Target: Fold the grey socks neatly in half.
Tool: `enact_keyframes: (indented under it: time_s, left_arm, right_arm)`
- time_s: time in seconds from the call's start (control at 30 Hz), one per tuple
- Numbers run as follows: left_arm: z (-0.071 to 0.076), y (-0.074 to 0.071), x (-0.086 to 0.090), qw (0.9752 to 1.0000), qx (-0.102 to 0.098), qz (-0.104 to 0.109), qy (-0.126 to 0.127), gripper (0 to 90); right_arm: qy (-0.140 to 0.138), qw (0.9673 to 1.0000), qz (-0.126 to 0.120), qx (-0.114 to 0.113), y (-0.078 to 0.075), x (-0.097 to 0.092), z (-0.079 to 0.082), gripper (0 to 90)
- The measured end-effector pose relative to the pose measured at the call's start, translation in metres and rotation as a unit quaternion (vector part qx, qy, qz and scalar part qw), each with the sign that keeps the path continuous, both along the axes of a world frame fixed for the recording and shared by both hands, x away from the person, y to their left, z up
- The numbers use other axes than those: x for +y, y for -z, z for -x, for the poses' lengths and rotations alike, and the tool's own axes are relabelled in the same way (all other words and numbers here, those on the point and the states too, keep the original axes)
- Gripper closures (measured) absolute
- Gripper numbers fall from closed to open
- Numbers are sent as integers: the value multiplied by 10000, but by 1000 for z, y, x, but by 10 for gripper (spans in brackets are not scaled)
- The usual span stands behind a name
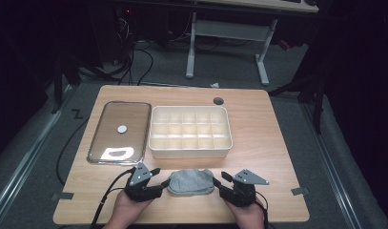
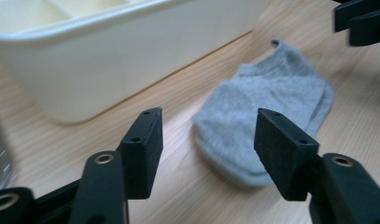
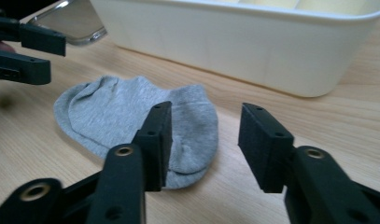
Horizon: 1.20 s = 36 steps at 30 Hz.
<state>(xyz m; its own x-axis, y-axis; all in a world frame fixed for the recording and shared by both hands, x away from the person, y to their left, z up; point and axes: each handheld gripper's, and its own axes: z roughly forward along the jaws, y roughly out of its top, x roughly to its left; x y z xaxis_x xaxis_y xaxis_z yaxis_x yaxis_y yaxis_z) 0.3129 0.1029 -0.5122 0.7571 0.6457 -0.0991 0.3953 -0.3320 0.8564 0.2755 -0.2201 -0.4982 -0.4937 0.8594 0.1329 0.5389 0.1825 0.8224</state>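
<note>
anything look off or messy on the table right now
Nothing is spilled or damaged. The small grey fabric sock lies crumpled and folded over on the wooden table, between the open left gripper and right gripper, outside the empty cream plastic divided box. The clear lid lies flat beside the box.

The counter is seen from high above, looking forward and down. From low and close at either side, the grey sock and white box are shared by both gripper views.
</note>
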Motion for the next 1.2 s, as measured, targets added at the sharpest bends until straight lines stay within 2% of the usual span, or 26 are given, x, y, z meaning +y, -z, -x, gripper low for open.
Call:
enact_keyframes:
  time_s: [0.07,0.1,0.13,0.17,0.2,0.23,0.27,0.3,0.33,0.4,0.6,0.73,0.83,1.0,1.17,1.2]
  left_arm:
    - [-2,-1,-9,10000,5,-78,-3,494]
    - [-2,-1,-9,10000,5,-78,-3,518]
    - [-4,-1,-15,9999,27,-159,-19,548]
    - [-5,1,-18,9997,66,-214,-11,570]
    - [-9,5,-24,9989,213,-412,-21,585]
    - [-9,5,-24,9989,213,-412,-21,604]
    - [-12,10,-29,9979,312,-558,-49,620]
    - [-12,10,-29,9979,312,-558,-49,634]
    - [-13,15,-32,9969,361,-696,-113,647]
    - [-13,16,-32,9970,371,-669,-138,665]
    - [-8,16,-35,9967,257,-756,-152,735]
    - [-6,17,-36,9966,198,-793,-124,738]
    - [-4,19,-37,9962,155,-851,-106,735]
    - [2,20,-37,9952,-35,-978,-75,736]
    - [8,21,-37,9926,-269,-1182,-60,743]
    - [10,21,-37,9921,-311,-1210,-56,744]
  right_arm:
    - [-3,9999,31,146,1,3,-6,611]
    - [-3,9999,31,146,1,3,-6,611]
    - [42,9994,60,331,7,6,-11,614]
    - [58,9991,55,409,9,7,-13,613]
    - [49,9988,60,476,13,8,-15,612]
    - [73,9985,93,527,16,9,-15,609]
    - [108,9982,149,570,19,10,-16,600]
    - [108,9982,149,570,19,10,-16,600]
    - [135,9976,172,661,25,11,-16,574]
    - [105,9974,165,699,26,12,-16,563]
    - [56,9981,174,583,25,13,-11,560]
    - [130,9991,-4,415,21,12,-6,561]
    - [158,9987,-4,483,21,15,-7,561]
    - [63,9971,317,690,30,23,-9,541]
    - [38,9965,659,513,32,27,-4,560]
    - [40,9965,661,505,32,27,-3,572]
